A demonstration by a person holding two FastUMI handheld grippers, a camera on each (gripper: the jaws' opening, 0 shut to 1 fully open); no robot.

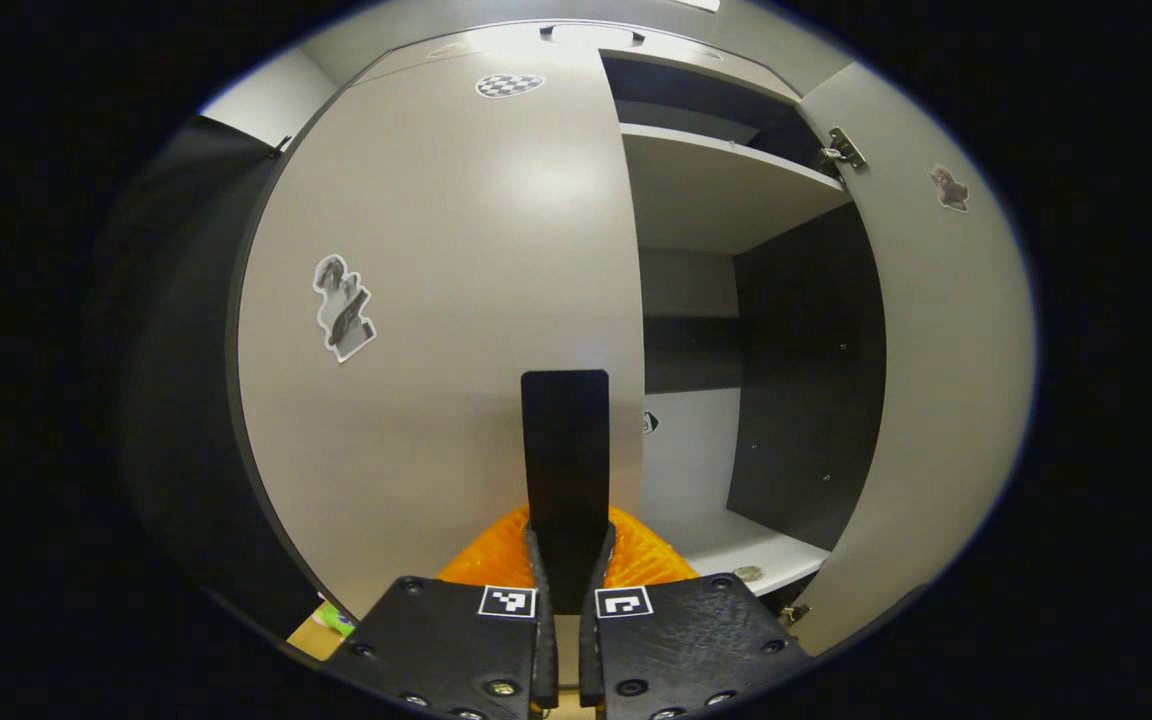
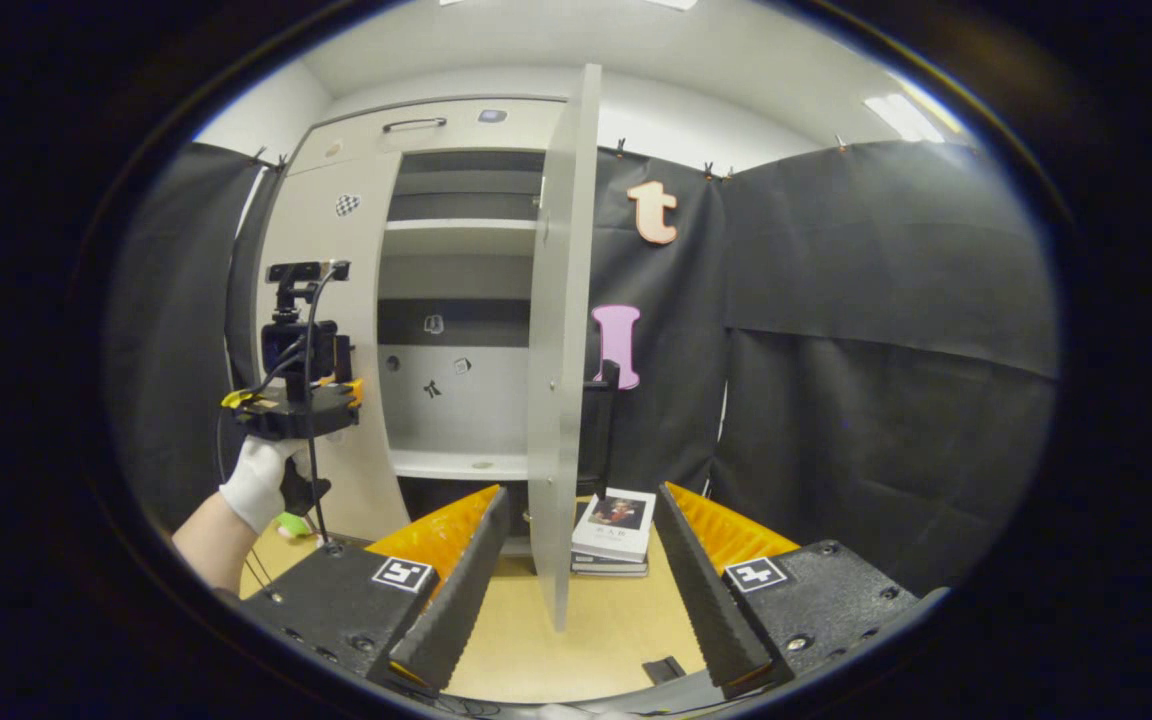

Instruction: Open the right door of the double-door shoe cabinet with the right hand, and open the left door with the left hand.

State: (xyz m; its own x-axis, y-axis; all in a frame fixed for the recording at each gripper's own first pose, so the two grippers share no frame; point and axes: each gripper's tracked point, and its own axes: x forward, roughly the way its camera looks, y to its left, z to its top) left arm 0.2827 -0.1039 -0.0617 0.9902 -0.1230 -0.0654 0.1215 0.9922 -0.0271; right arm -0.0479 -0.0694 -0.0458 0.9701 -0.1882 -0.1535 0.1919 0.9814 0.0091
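Right door (image 2: 561, 350) stands open, right tongs (image 2: 571, 560) released astride its edge; left tongs (image 1: 566, 560) clenched on the handle (image 1: 566, 450) of the shut left door (image 1: 436, 330); a skewed pull risks slipping off.

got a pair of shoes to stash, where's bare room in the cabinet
The lower shelf between the closed left door and the open right door is bare except for a small round thing near its front edge. The upper shelf looks bare. The floor by the books is crowded.
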